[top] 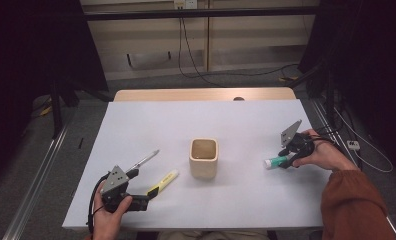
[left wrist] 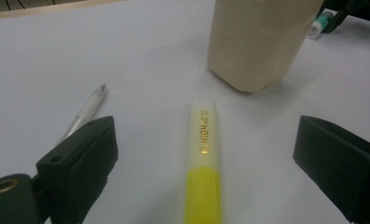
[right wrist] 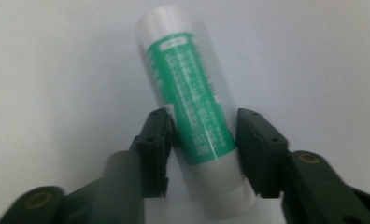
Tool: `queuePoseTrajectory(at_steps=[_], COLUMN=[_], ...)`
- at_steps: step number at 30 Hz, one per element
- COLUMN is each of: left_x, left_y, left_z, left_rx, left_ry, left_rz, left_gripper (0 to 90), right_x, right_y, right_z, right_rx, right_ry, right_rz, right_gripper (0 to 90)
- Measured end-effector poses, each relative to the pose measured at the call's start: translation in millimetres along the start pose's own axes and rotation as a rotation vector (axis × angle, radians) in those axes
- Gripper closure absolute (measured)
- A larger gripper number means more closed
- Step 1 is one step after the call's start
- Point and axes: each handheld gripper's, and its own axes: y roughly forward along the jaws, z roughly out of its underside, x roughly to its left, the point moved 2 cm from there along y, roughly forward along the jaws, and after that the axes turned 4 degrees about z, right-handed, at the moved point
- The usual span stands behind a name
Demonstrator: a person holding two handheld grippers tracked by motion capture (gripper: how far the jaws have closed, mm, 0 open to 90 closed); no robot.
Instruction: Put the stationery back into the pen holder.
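Glue stick [right wrist: 191, 116]: a white tube with a green label, lying on the white table [top: 151, 125] at its right side, well apart from the beige cup [top: 204, 158] in the middle.
Long axis: in the right gripper view it runs up and away between the jaws, tilted a little leftward; in the high view its white end points toward the cup.
Right gripper [right wrist: 202, 140]: jaws narrowed onto the tube, one pad on each side of the green label near the tube's lower end; both pads appear to touch it, so it reads as gripped.
Nearer hand: the right hand [top: 322, 155], already at the tube.
Next move, as judged: a lift, then a carry leftward to the cup; the off-centre grip could let the tube swing.
Left gripper [left wrist: 206, 154]: jaws wide, holding nothing.
Yellow highlighter [left wrist: 202, 163]: flat between those open jaws, cap pointing at the cup.
Silver pen [left wrist: 86, 112]: just left of it.
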Motion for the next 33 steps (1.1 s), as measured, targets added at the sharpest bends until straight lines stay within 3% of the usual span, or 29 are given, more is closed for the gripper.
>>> queuePoseTrajectory(at_steps=[7,15,33], left_x=[0.2,1.0,0.8], left_y=[-0.1,-0.5,-0.3], left_z=[0.2,0.1,0.3], left_rx=[0.000,0.000,0.001], left_ry=[-0.003,-0.002,-0.003], left_rz=[0.001,-0.002,-0.003], left_gripper=[6.4,6.4,6.4], right_x=[2.6,3.6,25.2], right_y=[-0.6,-2.6,-16.2], right_z=[-1.8,-0.1,-11.9], right_rx=[0.007,0.007,-0.139], right_ry=[0.008,0.106,0.159], right_rz=[-0.003,-0.012,0.011], right_gripper=[65.4,65.8,65.9])
